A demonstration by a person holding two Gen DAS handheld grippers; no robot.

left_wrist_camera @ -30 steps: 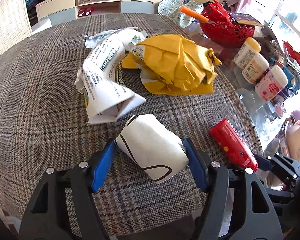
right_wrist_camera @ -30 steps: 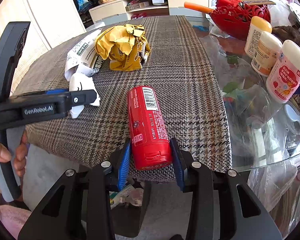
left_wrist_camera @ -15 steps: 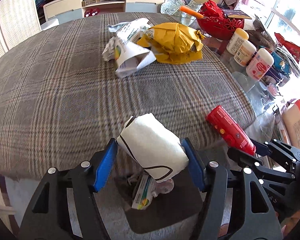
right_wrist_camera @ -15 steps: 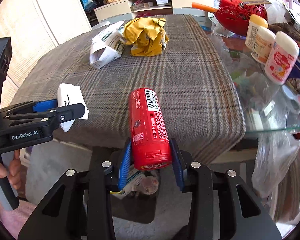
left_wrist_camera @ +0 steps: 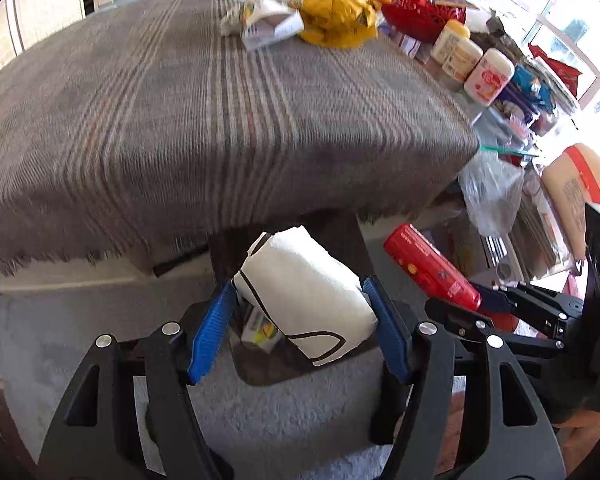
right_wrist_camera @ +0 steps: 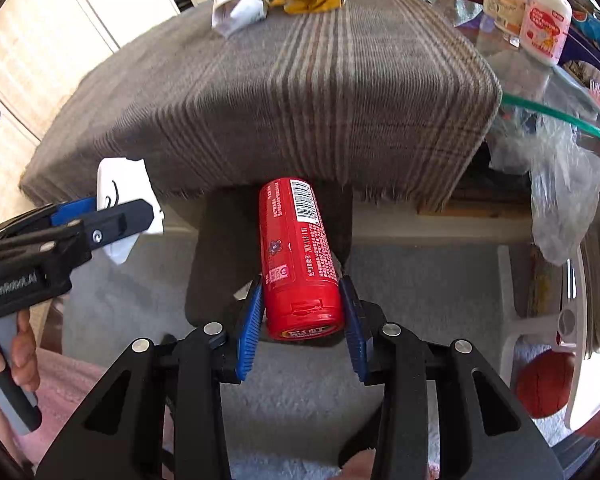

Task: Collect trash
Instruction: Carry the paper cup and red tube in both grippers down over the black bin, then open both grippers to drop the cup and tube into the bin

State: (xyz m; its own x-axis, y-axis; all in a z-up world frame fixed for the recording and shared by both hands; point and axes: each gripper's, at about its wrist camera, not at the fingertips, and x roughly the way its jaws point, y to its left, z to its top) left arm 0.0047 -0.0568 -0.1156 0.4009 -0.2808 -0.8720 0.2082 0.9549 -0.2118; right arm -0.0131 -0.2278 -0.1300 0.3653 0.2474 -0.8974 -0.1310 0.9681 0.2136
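Between the blue pads of the left gripper sits a crumpled white paper wad with a thin dark line drawn on it, pinched on both sides and held in the air past the near edge of the table, above a dark bin on the grey carpet. Just to its right the right gripper clamps a red cylindrical container near its base, the barcode end pointing away toward the table; this container also hangs over the dark bin, whose mouth shows behind and below it. Inside the bin a green and yellow wrapper can be made out, mostly covered by the paper wad. The table carries a grey plaid cloth with a fringed edge; far back on it lie a crumpled yellow paper bag and, touching its left side, a folded white printed packet. Beyond the cloth, on bare glass, stand three pale plastic bottles and a red basket, with clear plastic bags drooping off the corner. In the right wrist view a hand grips the grey handle of the left gripper at the left edge. The far shelving is blurred, and the bin's full outline is cut off by the gripper bodies.
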